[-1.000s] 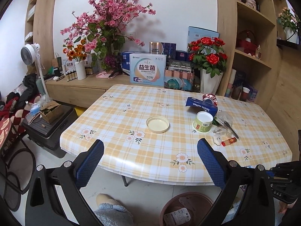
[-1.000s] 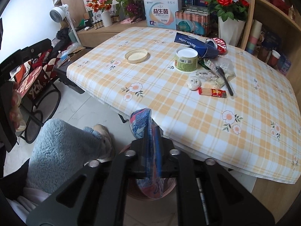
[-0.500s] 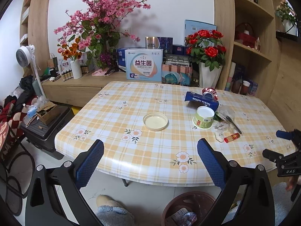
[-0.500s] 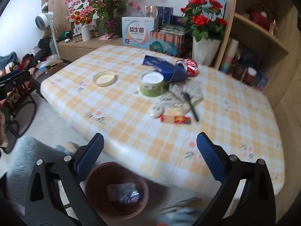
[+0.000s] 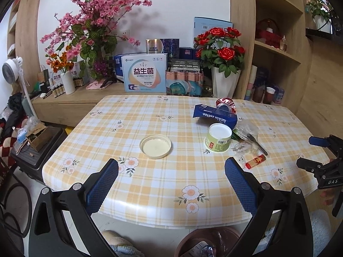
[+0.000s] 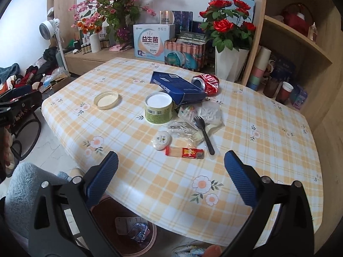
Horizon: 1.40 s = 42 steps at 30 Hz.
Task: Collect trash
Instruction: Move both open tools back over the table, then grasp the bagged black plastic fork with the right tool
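Note:
Trash lies on the checked tablecloth (image 6: 246,150): a green paper cup (image 6: 158,110), a blue coffee box (image 6: 179,84), a crushed red can (image 6: 207,82), a black plastic fork (image 6: 204,133), clear wrappers (image 6: 206,113), a small white round lid (image 6: 162,140), a red and yellow packet (image 6: 184,152) and a cream lid (image 6: 106,100). My right gripper (image 6: 171,180) hangs open and empty over the near table edge, just short of the packet. My left gripper (image 5: 171,184) is open and empty too, in front of the cream lid (image 5: 155,145). A brown bin (image 6: 126,229) below the table holds a wrapper.
Boxes, a pink blossom plant (image 5: 94,27) and a vase of red roses (image 5: 223,64) stand on the sideboard behind the table. Wooden shelves (image 6: 300,42) rise at the right. A fan (image 5: 10,70), a black case and clutter fill the floor at left. A fluffy blue sleeve (image 6: 27,184) shows.
My right gripper let go of the blue wrapper, which now lies in the bin, and opened wide. It then swung up over the table edge. My left gripper moved closer to the table.

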### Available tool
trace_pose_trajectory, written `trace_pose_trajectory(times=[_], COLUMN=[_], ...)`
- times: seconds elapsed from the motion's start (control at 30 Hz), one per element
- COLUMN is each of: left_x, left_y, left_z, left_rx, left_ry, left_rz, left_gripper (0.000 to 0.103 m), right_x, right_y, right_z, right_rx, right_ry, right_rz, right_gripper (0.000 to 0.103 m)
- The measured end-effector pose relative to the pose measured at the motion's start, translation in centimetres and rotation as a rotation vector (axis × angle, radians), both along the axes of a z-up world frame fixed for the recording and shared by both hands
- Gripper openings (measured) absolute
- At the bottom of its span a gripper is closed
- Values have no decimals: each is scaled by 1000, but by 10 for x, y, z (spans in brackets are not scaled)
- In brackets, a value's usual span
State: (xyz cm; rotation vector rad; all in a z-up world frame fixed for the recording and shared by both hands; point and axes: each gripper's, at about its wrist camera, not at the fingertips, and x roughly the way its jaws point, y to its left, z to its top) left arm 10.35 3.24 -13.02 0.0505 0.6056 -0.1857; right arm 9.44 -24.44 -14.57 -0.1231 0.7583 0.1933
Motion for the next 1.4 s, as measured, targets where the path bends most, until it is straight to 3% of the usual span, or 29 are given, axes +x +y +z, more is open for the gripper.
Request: trace_pose_trajectory(times=[0.37,0.6,0.73,1.03,1.1,1.33,1.4], left_x=[31,51,68,109,116,131,132], left_y=[-6,-9,-11,-4,-4,-2,-2], left_z=[-18,-32,-45,-67,-71,-86,-91], left_rx=[-30,11,45,64,74,103,125], left_ry=[33,28,60,130,139,174,180], left_rz=[-45,-47,-92,-65,-58,-36,-51], left_gripper=[97,97,97,97,97,97,89], right_x=[26,42,58,107,118,155,163], right_y=[-26,-26,-42,-82,-84,-64,-59], right_z=[-18,-34,-45,-75,-82,-107,-112], right_rx=[40,-71,-70,-109,-108,-120,-128], right_ry=[44,65,90,140,159,219,231], right_rz=[-24,0,-36,-107,-88,13,26], right_gripper=[97,97,97,96,82,77,71])
